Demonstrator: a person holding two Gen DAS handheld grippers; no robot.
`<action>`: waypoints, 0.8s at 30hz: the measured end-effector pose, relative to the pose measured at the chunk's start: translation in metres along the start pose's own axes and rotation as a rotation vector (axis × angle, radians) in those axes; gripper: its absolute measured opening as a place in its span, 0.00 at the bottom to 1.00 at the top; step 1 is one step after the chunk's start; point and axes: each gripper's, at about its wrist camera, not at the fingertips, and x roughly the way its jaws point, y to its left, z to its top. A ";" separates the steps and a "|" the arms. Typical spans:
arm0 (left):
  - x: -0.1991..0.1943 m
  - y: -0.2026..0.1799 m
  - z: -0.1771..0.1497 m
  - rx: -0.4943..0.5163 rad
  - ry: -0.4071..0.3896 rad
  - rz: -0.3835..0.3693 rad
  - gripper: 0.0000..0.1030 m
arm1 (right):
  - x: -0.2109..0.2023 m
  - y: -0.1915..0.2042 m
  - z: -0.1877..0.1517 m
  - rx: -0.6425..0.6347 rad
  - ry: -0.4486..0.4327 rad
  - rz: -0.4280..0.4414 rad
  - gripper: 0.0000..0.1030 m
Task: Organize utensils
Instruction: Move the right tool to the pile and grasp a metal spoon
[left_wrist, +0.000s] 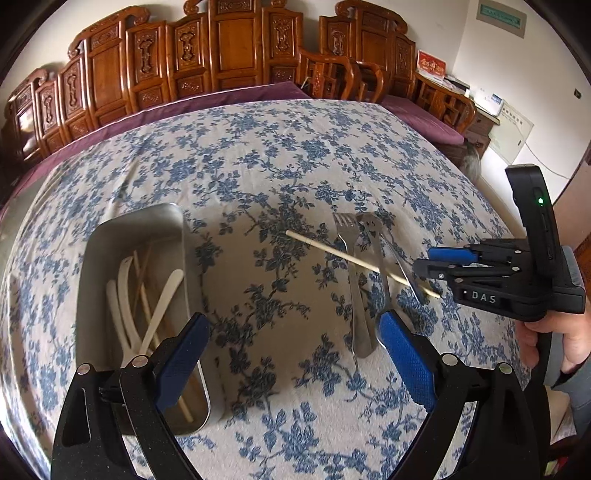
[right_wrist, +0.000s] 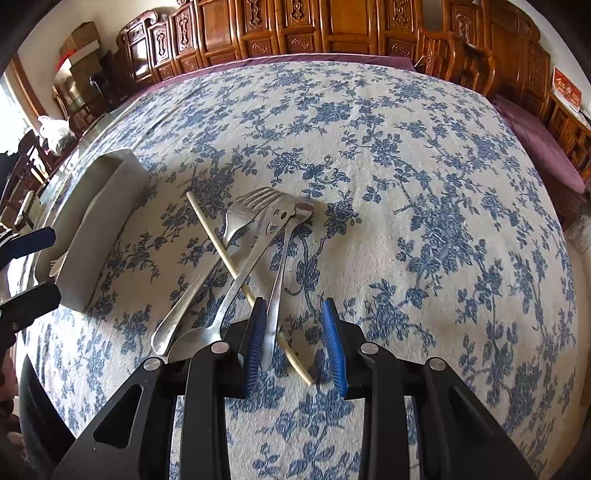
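Utensil sorting partly done: some pieces binned, a crossed pile left.

Left wrist view: metal tray (left_wrist: 133, 236) holds white utensils (left_wrist: 122, 295) and sticks; left gripper (left_wrist: 295, 354) hovers, jaws wide, empty. Right wrist view: fork (right_wrist: 218, 251), slotted spoon (right_wrist: 251, 258), third metal utensil (right_wrist: 280, 266) and chopstick (right_wrist: 221, 243) lie crossed on the counter (right_wrist: 424, 221); right gripper (right_wrist: 295, 343) jaws narrow, straddling handle ends, grasping nothing yet.

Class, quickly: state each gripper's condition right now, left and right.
Left gripper: open, holding nothing, hovering beside the metal tray.
Right gripper: open, jaws around the spoon handle and chopstick, not yet closed.
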 end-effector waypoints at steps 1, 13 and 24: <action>0.002 0.000 0.001 -0.001 0.003 -0.003 0.87 | 0.003 0.000 0.002 -0.002 0.004 0.002 0.32; 0.043 -0.008 0.006 0.009 0.060 -0.026 0.87 | 0.032 0.003 0.022 -0.054 0.031 -0.053 0.18; 0.068 -0.024 0.011 -0.010 0.097 -0.063 0.81 | 0.013 -0.027 0.008 -0.042 0.012 -0.120 0.05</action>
